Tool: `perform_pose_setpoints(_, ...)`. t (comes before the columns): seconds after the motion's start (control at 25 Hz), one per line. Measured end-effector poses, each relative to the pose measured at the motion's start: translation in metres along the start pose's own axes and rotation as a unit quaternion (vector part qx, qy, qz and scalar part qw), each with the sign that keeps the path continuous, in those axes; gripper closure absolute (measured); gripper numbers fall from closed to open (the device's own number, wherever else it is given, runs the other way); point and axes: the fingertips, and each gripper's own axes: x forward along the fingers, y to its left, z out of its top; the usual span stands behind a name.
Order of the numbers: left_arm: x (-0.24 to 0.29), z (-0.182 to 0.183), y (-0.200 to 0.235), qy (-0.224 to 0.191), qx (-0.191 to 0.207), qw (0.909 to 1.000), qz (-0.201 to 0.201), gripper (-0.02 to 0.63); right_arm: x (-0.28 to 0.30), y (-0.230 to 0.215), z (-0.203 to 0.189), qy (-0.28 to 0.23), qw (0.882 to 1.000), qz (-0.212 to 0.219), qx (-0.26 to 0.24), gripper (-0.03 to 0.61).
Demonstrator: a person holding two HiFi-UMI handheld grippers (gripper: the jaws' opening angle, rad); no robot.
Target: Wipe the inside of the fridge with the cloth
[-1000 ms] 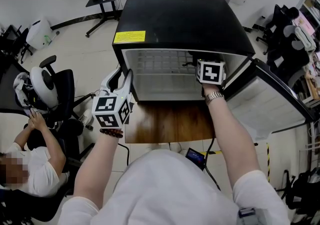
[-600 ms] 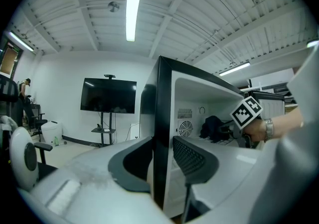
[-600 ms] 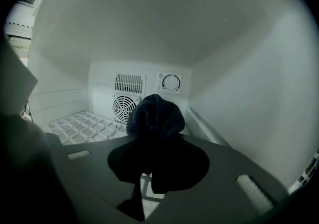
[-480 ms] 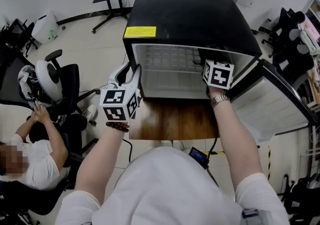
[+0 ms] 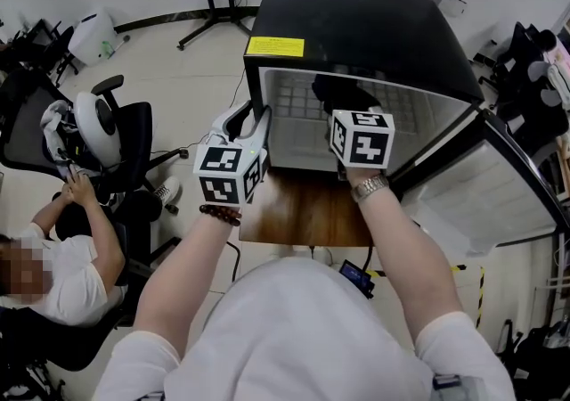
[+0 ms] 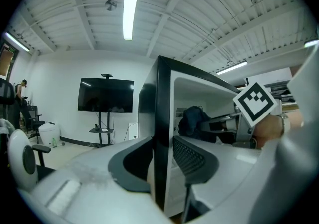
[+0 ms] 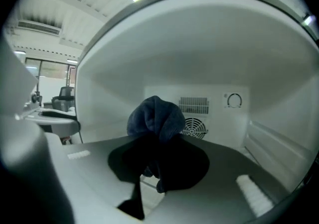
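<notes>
Swinging leftward, our right gripper (image 5: 347, 114) has travelled from the right wall of the fridge (image 5: 356, 25) to mid-opening. Its fingers are clenched on the bunched dark-blue cloth (image 7: 155, 114), held up inside the white cavity before the rear fan grille (image 7: 193, 127). The fingers of our left gripper (image 5: 247, 120) grasp the front edge of the fridge's left wall.

Surfaces: plastic, terry, varnished wood

In right gripper (image 7: 158, 168), cloth (image 7: 155, 114): dark blue terry, fuzzy. Outer fridge (image 5: 356, 25) shell black, glossy; liner (image 7: 199, 63) ahead of that gripper white smooth plastic. On left gripper (image 6: 162, 161): matt grey plastic, black mesh-textured pads (image 6: 192, 156). Under both, table (image 5: 307, 216): glossy brown wood.
</notes>
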Motion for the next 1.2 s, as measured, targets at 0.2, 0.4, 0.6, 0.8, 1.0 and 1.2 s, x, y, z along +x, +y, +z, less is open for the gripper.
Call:
perform_pose_setpoints(0.2,-0.001,0.001,0.0,0.002,0.001,1.0,-0.005,0.492,0.005,0.051,-0.005,0.002,0.999,0.043,-0.004,0.509)
perform_pose_setpoints(0.4,-0.001,0.001,0.0,0.002,0.001,0.9999,-0.01,0.492,0.012,0.088,-0.024,0.019,0.997,0.075,-0.017,0.509)
perform_pose_setpoints(0.6,-0.002,0.001,0.001,0.002,0.003,0.9999,-0.015,0.494,0.023,0.098,-0.047,0.043,0.996,0.077,-0.028,0.509)
perform_pose_setpoints(0.8,-0.002,0.0,0.0,0.001,0.004,0.9998,-0.018,0.494,0.025,0.084,-0.058,0.052,0.997,0.053,-0.036,0.511)
perform_pose_setpoints(1.0,-0.002,0.001,0.001,0.0,0.005,0.9998,-0.018,0.494,0.021,0.071,-0.057,0.049,0.997,0.036,-0.039,0.511)
perform_pose_setpoints(1.2,-0.002,0.001,0.0,-0.002,0.005,0.9998,-0.017,0.494,0.013,0.053,-0.058,0.043,0.998,0.023,-0.033,0.511)
